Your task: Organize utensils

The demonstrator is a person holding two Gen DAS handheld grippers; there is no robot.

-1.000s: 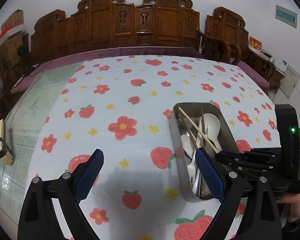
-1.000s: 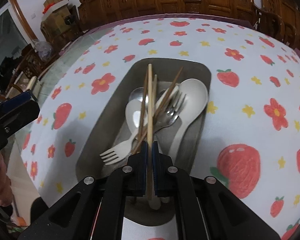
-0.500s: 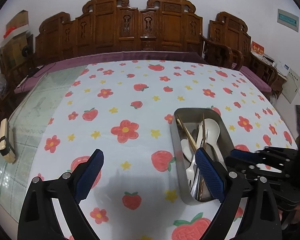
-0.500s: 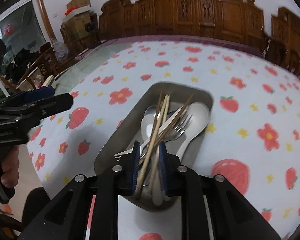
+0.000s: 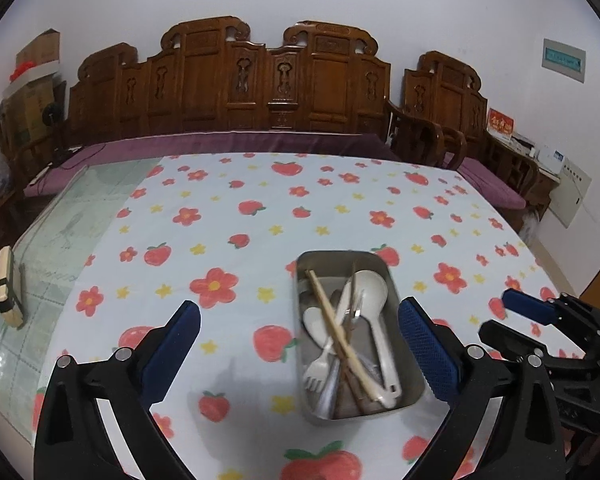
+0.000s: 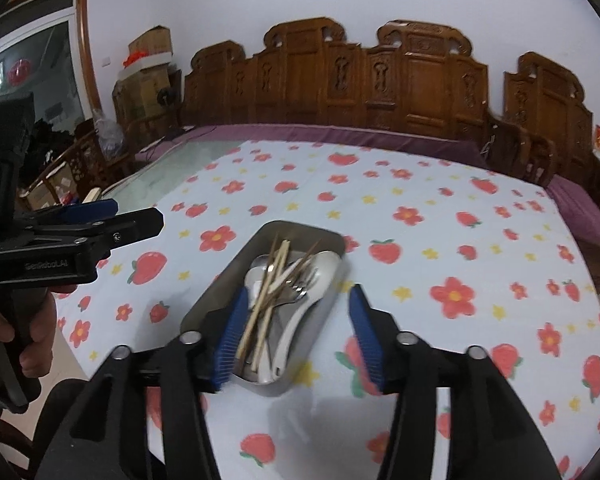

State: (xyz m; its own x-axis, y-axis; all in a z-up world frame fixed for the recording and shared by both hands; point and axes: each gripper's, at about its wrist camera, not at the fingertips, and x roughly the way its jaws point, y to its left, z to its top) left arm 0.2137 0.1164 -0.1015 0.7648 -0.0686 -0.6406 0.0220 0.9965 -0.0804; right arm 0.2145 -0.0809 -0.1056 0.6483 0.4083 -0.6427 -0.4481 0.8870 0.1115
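Note:
A steel tray (image 5: 340,254) on the strawberry-print tablecloth holds wooden chopsticks (image 5: 332,320), a white spoon (image 5: 370,284), a white fork (image 5: 320,372) and metal cutlery. My left gripper (image 5: 300,312) hovers above and before the tray, its jaws opening wide with nothing in them. My right gripper (image 6: 299,294) hangs over the near end of the tray (image 6: 304,227), jaws opening, clear of the chopsticks (image 6: 268,284) lying below. It also shows at the right in the left wrist view, right gripper (image 5: 528,312). The left gripper (image 6: 132,220) appears at the left.
The tablecloth (image 5: 260,208) covers most of a glass-topped table; bare glass (image 5: 80,208) shows on the left with a small wooden brush (image 5: 6,288) on it. A carved wooden bench (image 5: 260,80) lines the far side. A hand (image 6: 32,332) holds the left gripper's handle.
The right gripper let go of the chopsticks, opened and lifted back from the tray; the chopsticks now lie in it. The left gripper also drew back and up.

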